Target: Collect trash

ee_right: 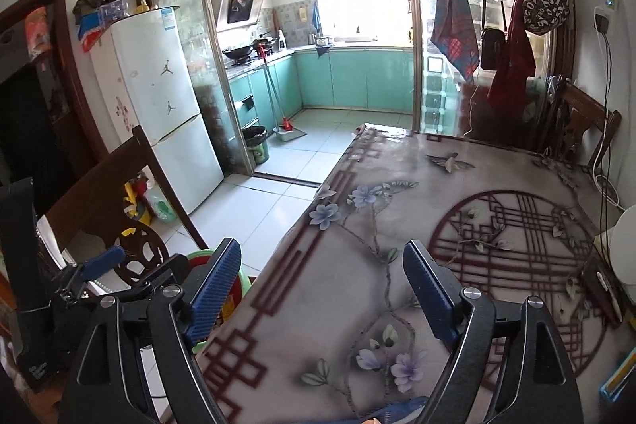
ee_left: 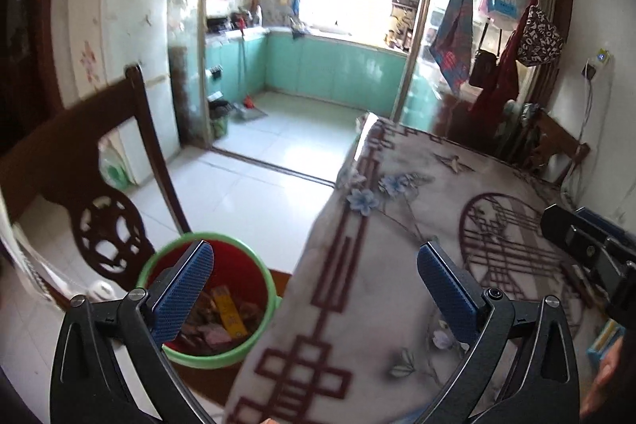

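beside the table (ee_right: 397,265), on the floor, one red bin with a green rim (ee_left: 206,299) is sitting by one dark wooden chair (ee_left: 91,193), holding wrappers (ee_left: 222,320) (too jumbled to count). two grippers are hovering: left gripper (ee_left: 314,289) over the bin and table edge, right gripper (ee_right: 322,289) over the tablecloth, both gaping wide, nothing between the fingers.
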A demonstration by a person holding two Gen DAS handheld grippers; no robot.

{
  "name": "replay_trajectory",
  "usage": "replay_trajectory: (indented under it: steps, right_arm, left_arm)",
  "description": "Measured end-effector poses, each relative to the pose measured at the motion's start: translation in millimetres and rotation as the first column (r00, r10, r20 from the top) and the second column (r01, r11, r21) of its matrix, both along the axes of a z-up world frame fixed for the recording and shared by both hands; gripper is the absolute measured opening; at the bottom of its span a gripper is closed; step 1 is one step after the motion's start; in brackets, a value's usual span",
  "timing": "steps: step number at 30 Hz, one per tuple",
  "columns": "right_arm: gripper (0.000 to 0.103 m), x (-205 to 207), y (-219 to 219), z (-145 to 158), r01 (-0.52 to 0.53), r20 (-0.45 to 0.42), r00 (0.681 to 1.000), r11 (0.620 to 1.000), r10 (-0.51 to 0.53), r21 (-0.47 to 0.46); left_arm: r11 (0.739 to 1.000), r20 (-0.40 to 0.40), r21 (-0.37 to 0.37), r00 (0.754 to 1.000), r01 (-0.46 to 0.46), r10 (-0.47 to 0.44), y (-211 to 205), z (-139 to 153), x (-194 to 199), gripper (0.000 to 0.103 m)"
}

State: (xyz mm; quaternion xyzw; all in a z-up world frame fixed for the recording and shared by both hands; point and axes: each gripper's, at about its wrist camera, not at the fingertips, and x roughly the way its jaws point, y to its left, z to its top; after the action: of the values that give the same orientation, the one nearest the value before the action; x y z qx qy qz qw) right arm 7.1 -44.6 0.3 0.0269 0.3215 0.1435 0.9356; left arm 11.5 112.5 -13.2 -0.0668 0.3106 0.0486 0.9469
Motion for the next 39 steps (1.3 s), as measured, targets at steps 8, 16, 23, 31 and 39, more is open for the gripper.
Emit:
replay_trajectory:
  steps: [8,16,23,31,39]
  right_arm:
    - [0.084,-10,-14,8,0.009,0.045,0.999,1.0,-0.009,0.002]
    - [0.084,-16,-22,11,0.081,0.069,0.995,0.996,-0.079,-0.033]
    - [0.084,-16,-30,11,0.067,0.061,0.996,0.998,-0.066,-0.019]
    - [0.084,-15,-34,9,0.043,0.055,0.998,0.999,-0.042,-0.011]
    - [0.084,-15,-34,8,0.041,0.052,0.998,0.999,-0.04,-0.012]
  left_arm:
    - [0.999,0.04,-0.01,0.999,-0.032,0.032,-13,11,-11,0.103]
    - [0.998,0.024,0.024,0.998,-0.054,0.054,-27,11,-12,0.103]
    - [0.998,0.013,0.038,0.999,-0.052,0.051,-33,12,-12,0.103]
    - [0.998,0.01,0.04,0.999,-0.051,0.05,-34,12,-12,0.103]
    - [0.997,0.009,0.039,0.998,-0.059,0.059,-37,11,-11,0.103]
